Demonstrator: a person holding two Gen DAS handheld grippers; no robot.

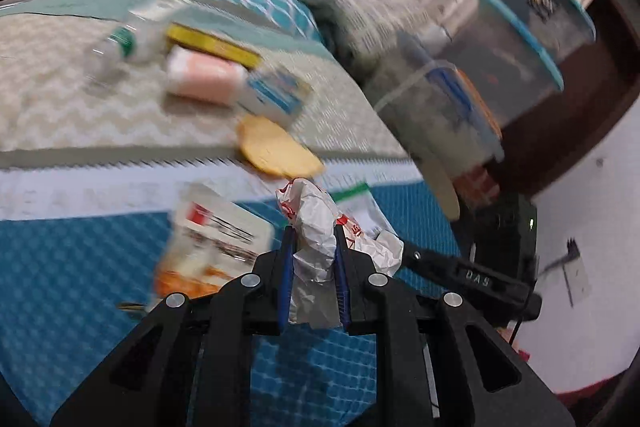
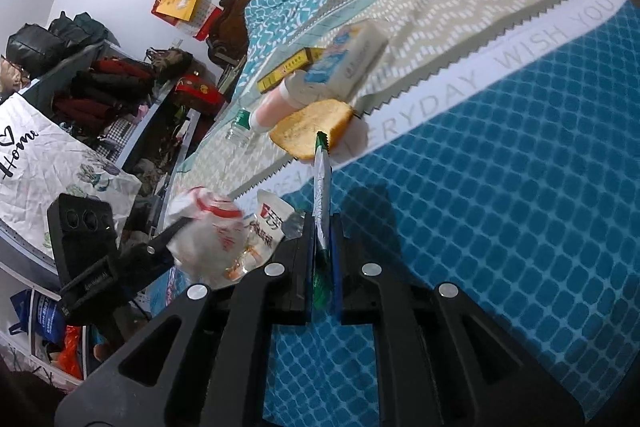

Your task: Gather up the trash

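Note:
My left gripper (image 1: 314, 227) is shut on a crumpled white wrapper (image 1: 320, 227) with red print, held above the blue bedspread (image 1: 80, 267). In the right wrist view that wrapper (image 2: 208, 231) hangs at the left, in the left gripper (image 2: 178, 229). My right gripper (image 2: 322, 219) is shut on a flat green and white wrapper (image 2: 322, 183), seen edge-on. A snack packet (image 1: 212, 239) with red and orange print lies on the bed just beyond the left fingers. A bread slice (image 2: 312, 127) lies farther off.
A clear bottle (image 1: 116, 55), a yellow box (image 1: 212, 43), a pink pack (image 1: 200, 75) and a blue and white pack (image 1: 276, 95) lie on the beige cover. Blue-lidded tubs (image 1: 520, 39) stack at the right. Shelves with bags (image 2: 100, 79) stand beside the bed.

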